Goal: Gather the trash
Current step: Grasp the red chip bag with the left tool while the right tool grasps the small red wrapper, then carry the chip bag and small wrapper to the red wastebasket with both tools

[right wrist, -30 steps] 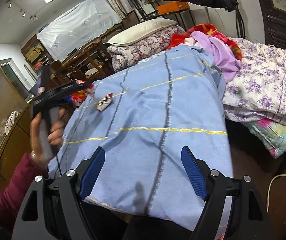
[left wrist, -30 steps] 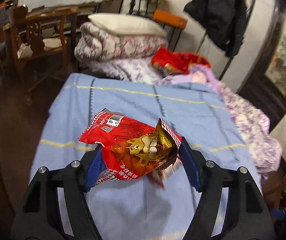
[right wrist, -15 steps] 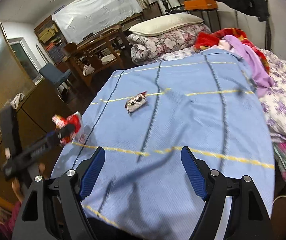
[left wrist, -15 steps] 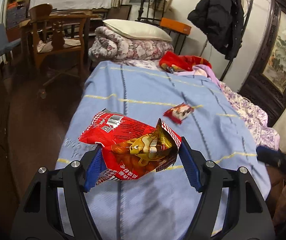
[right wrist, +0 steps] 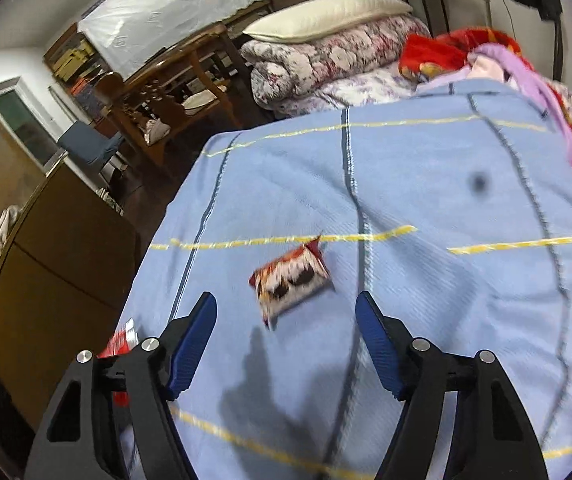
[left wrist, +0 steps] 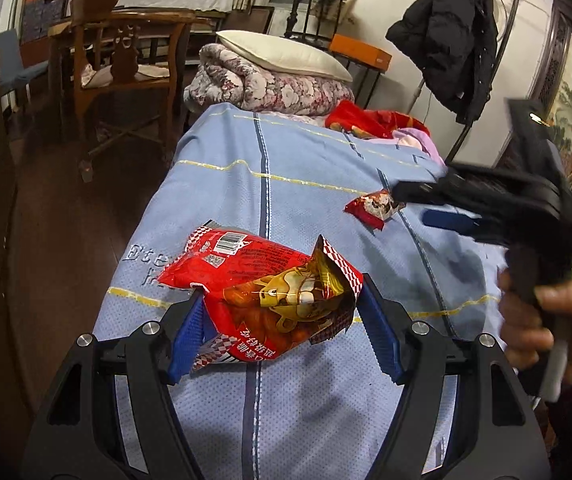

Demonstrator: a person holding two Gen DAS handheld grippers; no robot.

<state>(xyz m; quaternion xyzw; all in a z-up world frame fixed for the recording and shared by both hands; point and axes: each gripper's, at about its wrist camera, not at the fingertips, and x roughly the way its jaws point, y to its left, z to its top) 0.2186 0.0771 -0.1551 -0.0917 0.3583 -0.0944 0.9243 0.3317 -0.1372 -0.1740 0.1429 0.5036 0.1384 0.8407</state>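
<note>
1. The left gripper point(left wrist: 280, 322) is clamped on a large red snack bag point(left wrist: 264, 296); its blue pads press the crumpled bag from both sides and hold it above the near part of the bed.
2. The bag's barcode end points to the left and its torn gold-lined mouth to the right.
3. The right gripper point(right wrist: 286, 322) holds nothing. Its jaws stand apart and have just been narrowing a little, with no thing between the pads.
4. In the right wrist view a small red and white wrapper point(right wrist: 291, 282) lies just beyond the fingertips, flat on the blue bedspread point(right wrist: 425, 200), close to a yellow stripe.
5. In the left wrist view the same small wrapper point(left wrist: 373, 206) lies to the right of the held bag and farther off, with the right gripper point(left wrist: 425, 204) reaching in from the right, its tips at the wrapper's right end; whether they touch it is unclear through the blur.
6. A hand point(left wrist: 545, 320) grips that tool's handle at the right edge.
7. At the far end of the bed lie a folded floral quilt point(left wrist: 262, 84) with a white pillow point(left wrist: 282, 54) on top, and a red cloth point(left wrist: 365, 122) to their right.
8. A wooden chair point(left wrist: 122, 64) stands far left, and a dark jacket point(left wrist: 451, 36) hangs far right.
</note>
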